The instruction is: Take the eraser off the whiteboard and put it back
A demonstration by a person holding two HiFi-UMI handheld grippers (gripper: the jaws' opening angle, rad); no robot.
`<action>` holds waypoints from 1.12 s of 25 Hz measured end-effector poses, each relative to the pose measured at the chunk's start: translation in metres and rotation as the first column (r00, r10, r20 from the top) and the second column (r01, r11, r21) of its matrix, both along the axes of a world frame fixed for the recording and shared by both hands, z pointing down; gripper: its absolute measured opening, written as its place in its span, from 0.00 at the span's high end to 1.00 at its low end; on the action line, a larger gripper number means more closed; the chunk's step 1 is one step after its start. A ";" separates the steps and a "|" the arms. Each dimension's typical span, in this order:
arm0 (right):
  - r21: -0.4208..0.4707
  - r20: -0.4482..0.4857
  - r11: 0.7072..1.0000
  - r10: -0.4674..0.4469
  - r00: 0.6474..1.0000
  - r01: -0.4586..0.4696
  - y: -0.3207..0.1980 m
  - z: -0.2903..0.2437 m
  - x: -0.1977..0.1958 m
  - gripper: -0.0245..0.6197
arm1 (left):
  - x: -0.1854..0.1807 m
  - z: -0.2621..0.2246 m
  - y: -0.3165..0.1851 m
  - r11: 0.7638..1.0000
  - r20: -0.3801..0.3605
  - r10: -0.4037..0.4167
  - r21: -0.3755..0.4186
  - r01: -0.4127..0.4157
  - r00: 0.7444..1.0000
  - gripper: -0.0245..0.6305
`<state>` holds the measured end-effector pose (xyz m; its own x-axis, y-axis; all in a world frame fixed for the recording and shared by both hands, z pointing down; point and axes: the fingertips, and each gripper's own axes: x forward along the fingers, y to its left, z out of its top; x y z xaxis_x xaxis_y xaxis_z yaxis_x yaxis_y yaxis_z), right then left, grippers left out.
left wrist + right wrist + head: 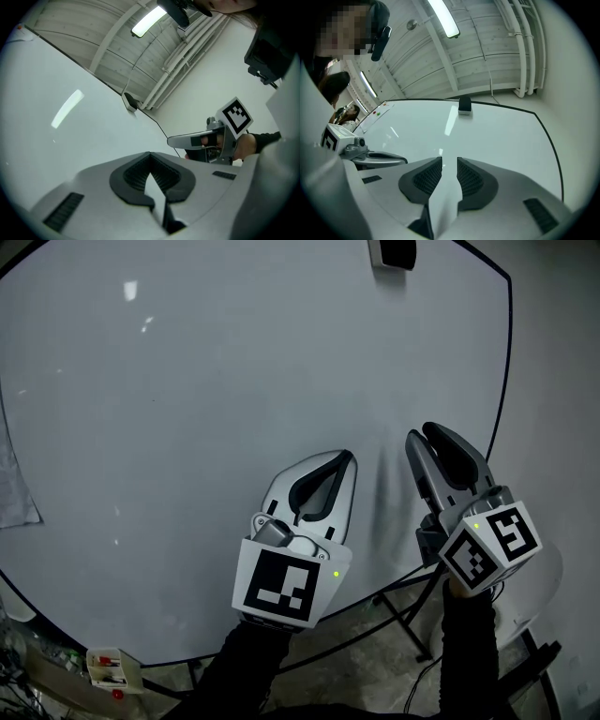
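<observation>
Nearest: my left gripper (345, 458) clenched, right gripper (427, 435) slightly parted, both empty. Far eraser (394, 253) on whiteboard (187, 409): likely light, rigid; pinch sides.

Ribbed black jaws of the grey right gripper (449, 160) stand narrowly apart, empty, before a white whiteboard (501, 136); a dark rectangular eraser (464, 105) sits at its far edge.

White whiteboard (187, 409), glossy, bounded by thin dark rim. Faint light reflections across upper left area. Black eraser (395, 253) with pale base, set flat against surface near top edge, toward right corner. Dark stand legs (403, 610) showing below lower right rim.
</observation>
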<state>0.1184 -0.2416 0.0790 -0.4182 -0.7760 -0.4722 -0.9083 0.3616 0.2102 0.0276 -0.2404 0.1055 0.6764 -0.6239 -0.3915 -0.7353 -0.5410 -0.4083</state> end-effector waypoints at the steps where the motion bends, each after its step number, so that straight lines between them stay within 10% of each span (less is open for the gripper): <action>1: -0.008 0.004 1.000 0.008 1.000 -0.008 0.000 0.005 0.001 0.80 | 0.000 0.003 0.000 1.000 -0.001 0.005 -0.006 -0.005 1.000 0.95; 28: -0.065 -0.024 0.997 0.044 0.999 -0.046 0.006 0.074 -0.001 0.95 | 0.012 0.049 -0.011 0.996 -0.027 -0.008 -0.094 0.005 1.000 0.95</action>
<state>0.1179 -0.2351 0.1535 -0.3922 -0.8231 -0.4108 -0.9192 0.3341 0.2082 0.0400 -0.2515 0.1548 0.6621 -0.6632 -0.3490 -0.7490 -0.5712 -0.3356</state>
